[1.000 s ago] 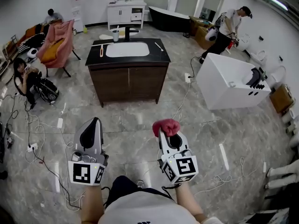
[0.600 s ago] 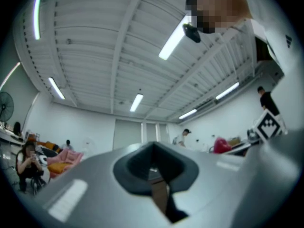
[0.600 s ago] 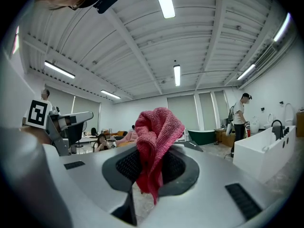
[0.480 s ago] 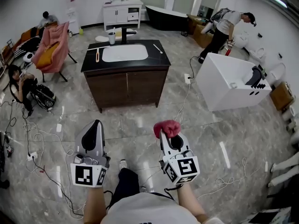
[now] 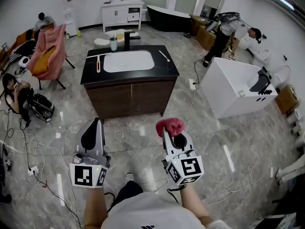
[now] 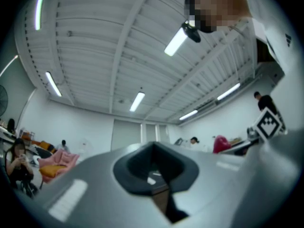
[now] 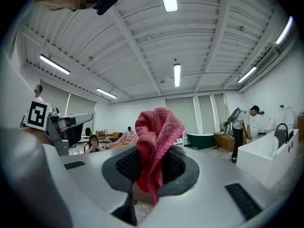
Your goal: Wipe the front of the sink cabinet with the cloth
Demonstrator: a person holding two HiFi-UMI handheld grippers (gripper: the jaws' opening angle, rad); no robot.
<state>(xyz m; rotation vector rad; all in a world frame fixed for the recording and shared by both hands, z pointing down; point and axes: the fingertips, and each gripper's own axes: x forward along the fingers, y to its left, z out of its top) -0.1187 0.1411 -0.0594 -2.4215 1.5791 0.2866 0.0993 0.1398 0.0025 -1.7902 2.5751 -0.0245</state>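
While right gripper [image 5: 167,132] fingers pinch red cloth [image 5: 170,124], left gripper [image 5: 96,123] fingers pressed together, sink cabinet [image 5: 131,97] ahead, marble floor [image 5: 134,144].

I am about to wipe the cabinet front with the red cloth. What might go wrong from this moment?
1. The cloth is pinched in the right gripper only by a fold, and most of it is bunched above the jaws. Rubbing on the sink cabinet may pull it out.
2. A cable lies on the floor beside the cabinet, near the walking path. A foot may catch it.
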